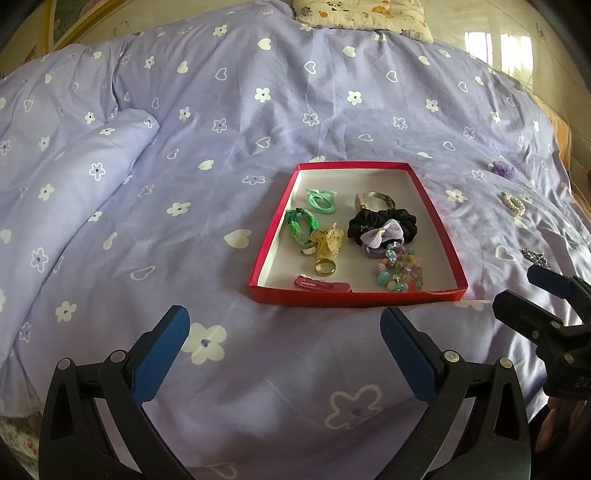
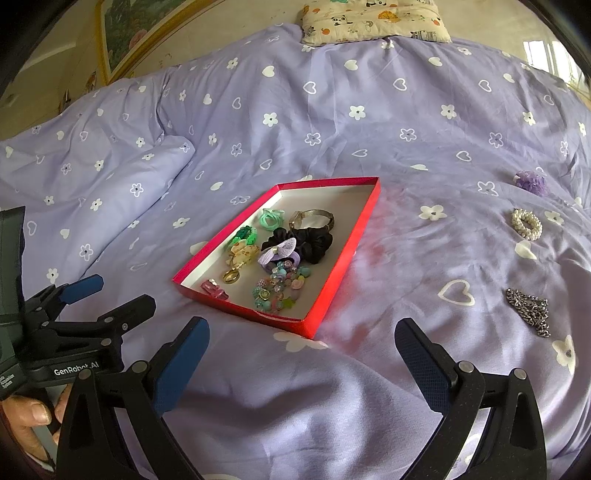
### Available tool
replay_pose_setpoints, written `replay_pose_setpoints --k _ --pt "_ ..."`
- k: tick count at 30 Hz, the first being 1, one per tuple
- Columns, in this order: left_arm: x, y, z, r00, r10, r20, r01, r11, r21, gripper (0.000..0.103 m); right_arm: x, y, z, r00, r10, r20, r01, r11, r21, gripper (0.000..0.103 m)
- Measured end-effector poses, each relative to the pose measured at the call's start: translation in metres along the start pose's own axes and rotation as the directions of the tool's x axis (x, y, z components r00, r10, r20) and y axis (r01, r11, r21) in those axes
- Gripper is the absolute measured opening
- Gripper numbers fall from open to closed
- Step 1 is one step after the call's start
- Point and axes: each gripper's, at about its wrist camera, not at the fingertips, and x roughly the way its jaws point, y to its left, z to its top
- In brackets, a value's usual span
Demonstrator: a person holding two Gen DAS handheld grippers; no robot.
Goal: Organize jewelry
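A red shallow box [image 1: 266, 236] [image 2: 343, 258] lies on the purple bedspread. It holds green hair ties [image 1: 320, 199], a black scrunchie [image 1: 384, 221] [image 2: 314, 238], a watch [image 2: 314, 218], a gold ring [image 1: 325, 266], a pink clip [image 1: 321, 285] and a bead bracelet [image 1: 399, 271] [image 2: 282, 286]. Right of the box on the bedspread lie a pearl bracelet [image 2: 526, 223] [image 1: 514, 202], a silver chain [image 2: 528, 310] [image 1: 535, 255] and a purple flower tie [image 2: 532, 181] [image 1: 503, 169]. My left gripper [image 1: 285, 326] and right gripper [image 2: 303, 336] are open and empty, near the box's front edge.
A patterned pillow [image 2: 373, 18] lies at the head of the bed. A rolled fold of duvet [image 1: 92, 177] rises at the left. The right gripper shows at the right edge of the left wrist view [image 1: 546, 306].
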Motion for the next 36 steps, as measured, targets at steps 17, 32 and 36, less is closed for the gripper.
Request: replay_pose_setpoints --k 17,32,36 --pt "0.001 -0.001 0.002 1.0 -0.001 0.003 0.001 1.0 0.001 0.103 -0.002 0.001 0.004 1.0 0.004 0.006 -0.004 1.0 0.0 0.102" --pt "0.011 -0.002 0.008 1.0 -0.021 -0.019 0.021 1.0 -0.009 0.103 0.011 -0.003 0.01 1.0 0.017 -0.025 -0.017 1.0 -0.004 0.102" --pt "0.014 -0.005 0.008 1.0 -0.023 -0.02 0.023 1.0 -0.002 0.103 0.016 -0.005 0.008 0.999 0.022 -0.037 -0.022 1.0 0.003 0.102"
